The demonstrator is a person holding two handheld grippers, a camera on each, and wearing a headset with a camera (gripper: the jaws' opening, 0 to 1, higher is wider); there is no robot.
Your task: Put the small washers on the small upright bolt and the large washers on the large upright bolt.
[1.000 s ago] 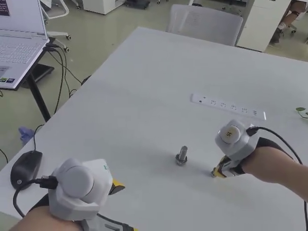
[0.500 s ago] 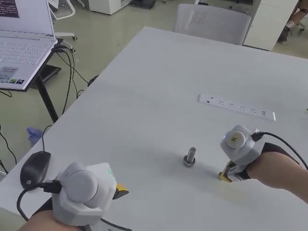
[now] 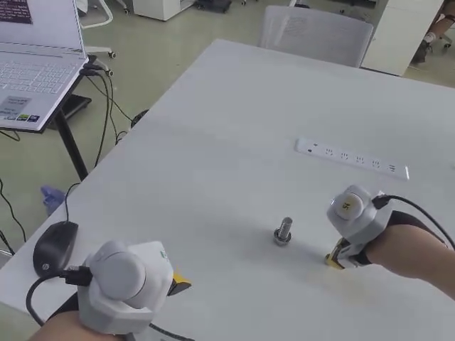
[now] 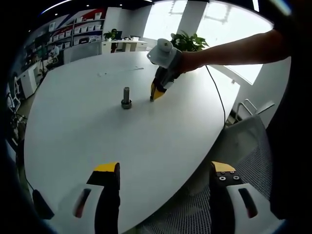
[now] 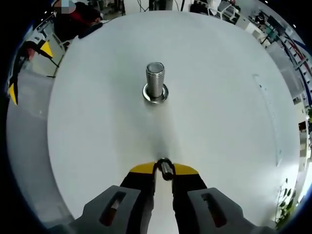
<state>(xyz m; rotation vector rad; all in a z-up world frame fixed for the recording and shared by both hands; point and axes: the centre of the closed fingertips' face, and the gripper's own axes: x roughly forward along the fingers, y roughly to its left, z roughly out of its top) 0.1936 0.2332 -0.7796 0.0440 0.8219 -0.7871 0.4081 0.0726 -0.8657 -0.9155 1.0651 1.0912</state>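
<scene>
Bolt [image 5: 155, 83] upright on table [image 3: 213, 142] | R gripper [image 5: 165, 171] pinching sm metal piece [image 5: 166, 168] | L gripper [image 4: 164, 167] wide open, empty

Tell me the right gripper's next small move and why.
Probably lift the right gripper slightly, then carry it toward the upright bolt: its jaws pinch a small metal piece low against the table, what it is I cannot tell, and the bolt stands apart, straight ahead in the right gripper view.
</scene>
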